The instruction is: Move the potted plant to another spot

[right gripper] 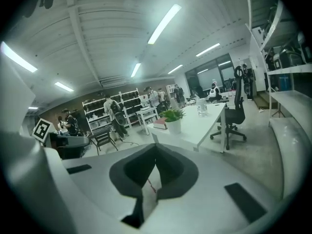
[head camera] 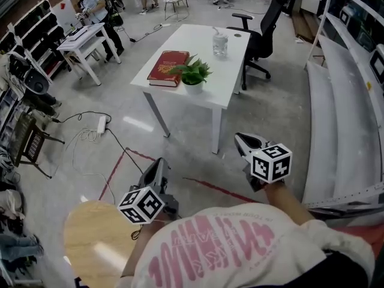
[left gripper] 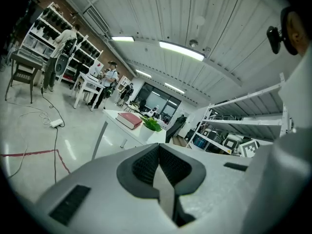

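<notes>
The potted plant (head camera: 193, 74), green leaves in a white pot, stands near the front edge of a white table (head camera: 198, 41), next to a red book (head camera: 168, 66). It also shows far off in the left gripper view as the plant (left gripper: 152, 126) and in the right gripper view as the plant (right gripper: 173, 118). My left gripper (head camera: 157, 164) (left gripper: 158, 147) hangs over the floor well short of the table, jaws shut and empty. My right gripper (head camera: 241, 138) (right gripper: 155, 147) is held a little nearer the table's front right leg, also shut on nothing.
A glass jar (head camera: 220, 43) stands at the table's far side, with a black office chair (head camera: 264, 29) behind it. Grey shelving (head camera: 342, 101) runs along the right. A round wooden table (head camera: 90, 239) is at lower left. Cables and a power strip (head camera: 101, 123) lie on the floor. People stand at the far left.
</notes>
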### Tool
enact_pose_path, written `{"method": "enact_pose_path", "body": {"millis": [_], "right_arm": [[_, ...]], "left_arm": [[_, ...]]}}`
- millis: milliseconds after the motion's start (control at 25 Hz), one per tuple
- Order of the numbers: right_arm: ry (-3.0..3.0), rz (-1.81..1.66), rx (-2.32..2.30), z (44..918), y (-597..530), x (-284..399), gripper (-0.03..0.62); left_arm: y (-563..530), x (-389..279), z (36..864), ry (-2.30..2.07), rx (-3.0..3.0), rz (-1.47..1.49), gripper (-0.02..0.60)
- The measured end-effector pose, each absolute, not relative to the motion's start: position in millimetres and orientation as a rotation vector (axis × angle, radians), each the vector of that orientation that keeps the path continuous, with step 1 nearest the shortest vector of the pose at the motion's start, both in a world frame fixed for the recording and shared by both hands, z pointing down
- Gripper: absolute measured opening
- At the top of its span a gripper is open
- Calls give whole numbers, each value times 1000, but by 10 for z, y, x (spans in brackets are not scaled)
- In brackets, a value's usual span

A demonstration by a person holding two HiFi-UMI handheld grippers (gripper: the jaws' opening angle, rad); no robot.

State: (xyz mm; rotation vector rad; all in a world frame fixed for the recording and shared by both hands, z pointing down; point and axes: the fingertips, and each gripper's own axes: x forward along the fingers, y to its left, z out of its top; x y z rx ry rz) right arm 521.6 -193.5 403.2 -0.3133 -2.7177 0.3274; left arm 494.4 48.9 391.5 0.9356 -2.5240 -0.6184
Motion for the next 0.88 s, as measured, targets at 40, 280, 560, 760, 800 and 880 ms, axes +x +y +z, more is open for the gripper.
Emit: {"method": "enact_pose_path", "body": {"millis": [40,280,560,760,800,880], "right_arm": [[-2716,343,-304,4084,-1915,5217,6],[-2688,352,-295,4320,-1750,5130,6],[-2666,345,-346,4480,-1661,4729,6],[-2638,326,-361,4612,-1770,4240,6],[-2636,327,-365,4610,-1808,4130,6],[-2631,329,-373,4600,-1886,3907,6]], "left_arm": [[514,4942,3937,-2523,944,-623,3],[664,4877,4144,-2493,915,-626,3],[710,4645,4364,-2466,879,-666,3],[609,4183,4432,-2463,839,-703,3],[562,4072,4423,-2464,838,-706,3],[439,3848,4403,-2462,841,-710,3]]}}
